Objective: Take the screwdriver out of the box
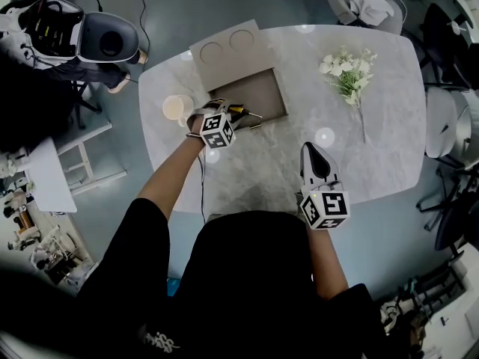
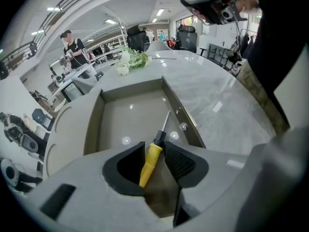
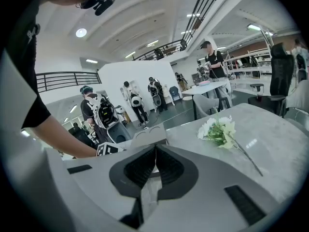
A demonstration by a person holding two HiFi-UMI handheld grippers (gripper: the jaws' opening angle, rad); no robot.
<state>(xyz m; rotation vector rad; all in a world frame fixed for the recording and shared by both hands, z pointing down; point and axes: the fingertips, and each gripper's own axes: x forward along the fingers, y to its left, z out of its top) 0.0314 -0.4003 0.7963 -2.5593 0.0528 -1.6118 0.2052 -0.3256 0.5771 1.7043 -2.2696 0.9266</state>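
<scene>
Lying in the box: one screwdriver point(image 2: 153, 156), flat on the floor by the near wall of the box point(image 2: 130, 115), with the yellow handle to the left and the black collar and thin metal shaft pointing right.
why it lies so: judged, lying flat leaves the handle free on both sides for a pinch from above.
left gripper point(image 2: 154, 146): reaches steeply down into the near left corner of the box, one jaw on each side of the yellow handle. The claw is released; the pads are very close to the handle, but none visibly presses on it yet.
why held so: judged, coming from above clears the box walls and sets the pads across the handle, ready to clench and lift.
box, more: one, shallow and grey-brown, on the far left part of the table. Its flap point(image 1: 224, 47) is folded back on the far side, so nothing covers the tool.
flap marks: two round ones, side by side.
right gripper point(image 3: 155, 149): clenched on nothing, jaws pressed together, over the near right part of the table and well apart from the box. Judged idle, out of the left one's way.
table point(image 1: 389, 155): one, pale marble with rounded corners.
flowers point(image 1: 346, 69): one white bunch with a green stem, far right, well apart from the box.
round pale thing point(image 1: 177, 108): one, just left of the box; I cannot tell what it is.
grippers: two.
</scene>
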